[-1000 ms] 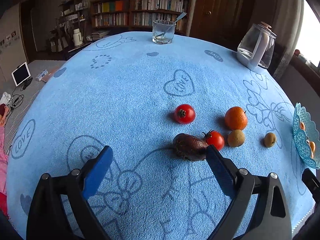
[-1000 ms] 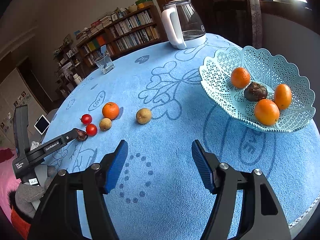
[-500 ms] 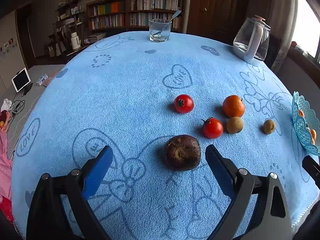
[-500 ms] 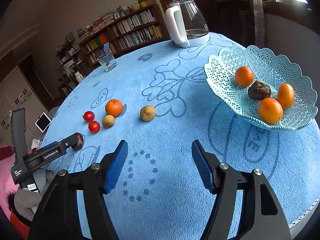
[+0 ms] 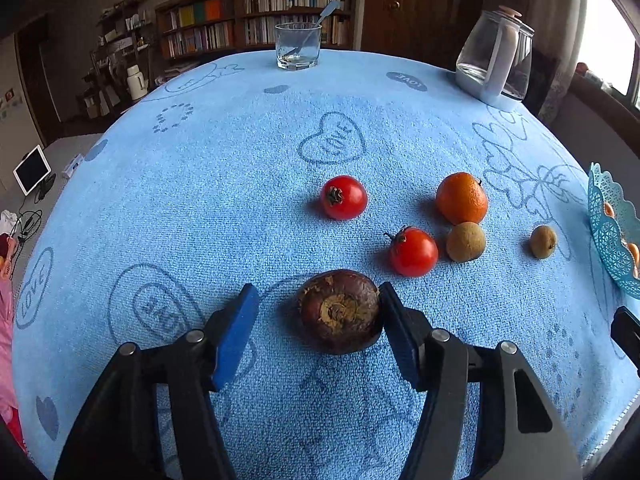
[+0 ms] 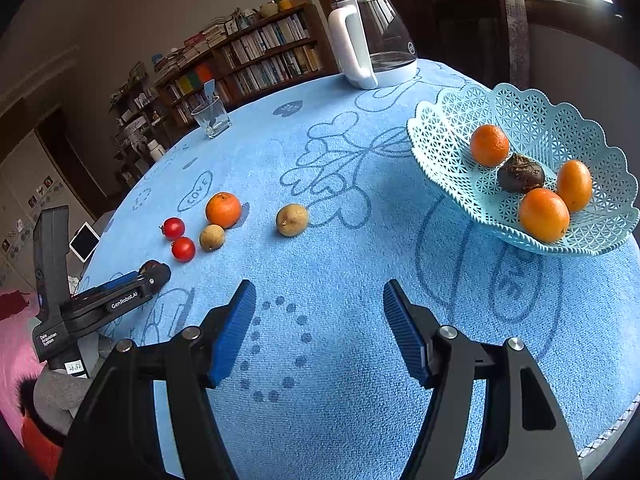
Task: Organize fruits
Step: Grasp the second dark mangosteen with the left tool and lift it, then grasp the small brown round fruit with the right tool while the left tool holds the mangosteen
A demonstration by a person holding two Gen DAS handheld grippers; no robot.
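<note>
Jaws straddle dark fruit (image 5: 340,311) — right view: basket (image 6: 448,160) holds four.

Glass (image 5: 298,46), kettle (image 5: 494,66), bookshelf (image 5: 256,10), tablet (image 5: 32,169).

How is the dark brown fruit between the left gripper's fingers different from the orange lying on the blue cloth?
The dark brown fruit is dull, rough and flattened; the orange is bright, smoother and rounder. The brown fruit sits between the open fingers of the left gripper, its right finger at the fruit's side, while the orange lies farther off, beside a small tan fruit. Both rest on the blue cloth, outside the basket.
</note>
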